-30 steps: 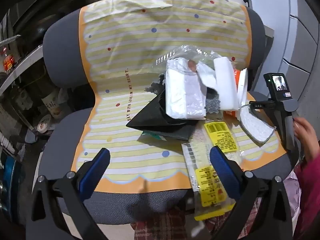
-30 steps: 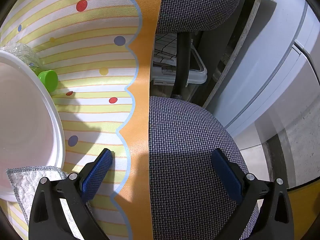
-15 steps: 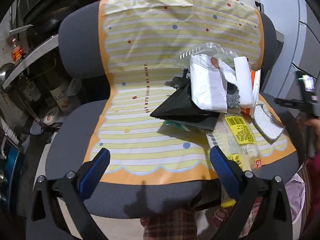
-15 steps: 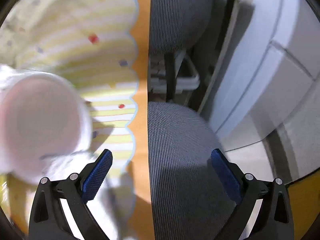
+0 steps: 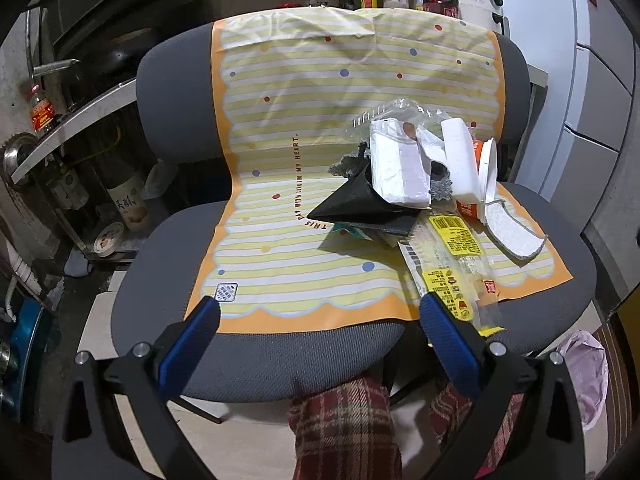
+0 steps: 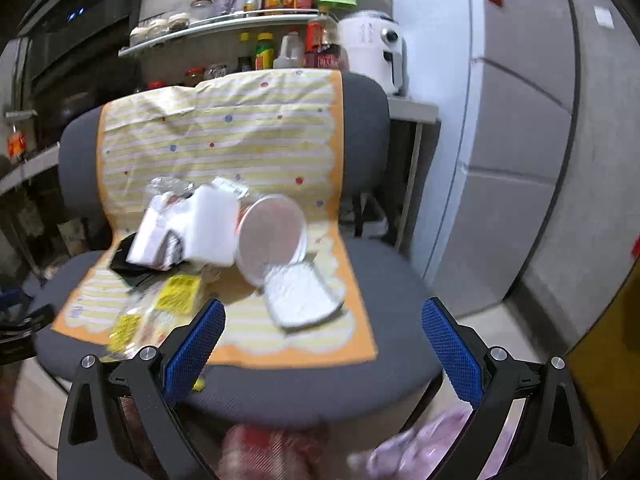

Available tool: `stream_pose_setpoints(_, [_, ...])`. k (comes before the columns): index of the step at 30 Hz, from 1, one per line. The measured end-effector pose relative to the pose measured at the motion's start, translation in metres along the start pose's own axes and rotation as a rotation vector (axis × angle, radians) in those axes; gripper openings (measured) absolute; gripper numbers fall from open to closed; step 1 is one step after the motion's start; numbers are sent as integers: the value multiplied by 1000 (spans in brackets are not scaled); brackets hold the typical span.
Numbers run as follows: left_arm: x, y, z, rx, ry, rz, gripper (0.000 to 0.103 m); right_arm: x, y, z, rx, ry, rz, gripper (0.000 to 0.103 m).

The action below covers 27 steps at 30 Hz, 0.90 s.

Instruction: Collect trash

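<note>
Crinkling plastic wrappers point(image 5: 448, 264) litter striped sheet point(image 5: 304, 92).

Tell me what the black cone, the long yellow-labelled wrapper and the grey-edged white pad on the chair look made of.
Black cone: matte stiff paper or card, judging by its flat facets and sharp folds; thin plastic is possible.
Yellow-labelled wrapper: clear glossy plastic film, see-through between its printed labels.
White pad: looks like textured fabric or fibre, dull and finely dimpled, with a grey bound edge.

Chair seat point(image 5: 304, 356) rough grey weave; striped mat point(image 5: 304, 264) smooth, glossy plastic.
</note>
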<state>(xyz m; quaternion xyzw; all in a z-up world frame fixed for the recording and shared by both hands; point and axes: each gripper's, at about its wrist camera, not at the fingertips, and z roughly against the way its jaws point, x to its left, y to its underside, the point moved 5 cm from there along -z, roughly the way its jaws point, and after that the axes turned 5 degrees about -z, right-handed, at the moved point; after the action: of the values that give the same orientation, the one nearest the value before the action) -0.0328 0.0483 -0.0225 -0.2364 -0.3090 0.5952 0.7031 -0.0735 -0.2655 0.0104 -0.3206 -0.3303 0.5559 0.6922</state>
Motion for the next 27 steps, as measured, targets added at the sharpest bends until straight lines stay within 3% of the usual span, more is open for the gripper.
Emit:
stream_pose_setpoints(9, [4,0,7,-25,-22,4,97,-8,12,31,-13,19,2,97])
stream_pose_setpoints(27, [4,-1,11,-33,-28,11,97,-9,11,31,8,28,-1,97])
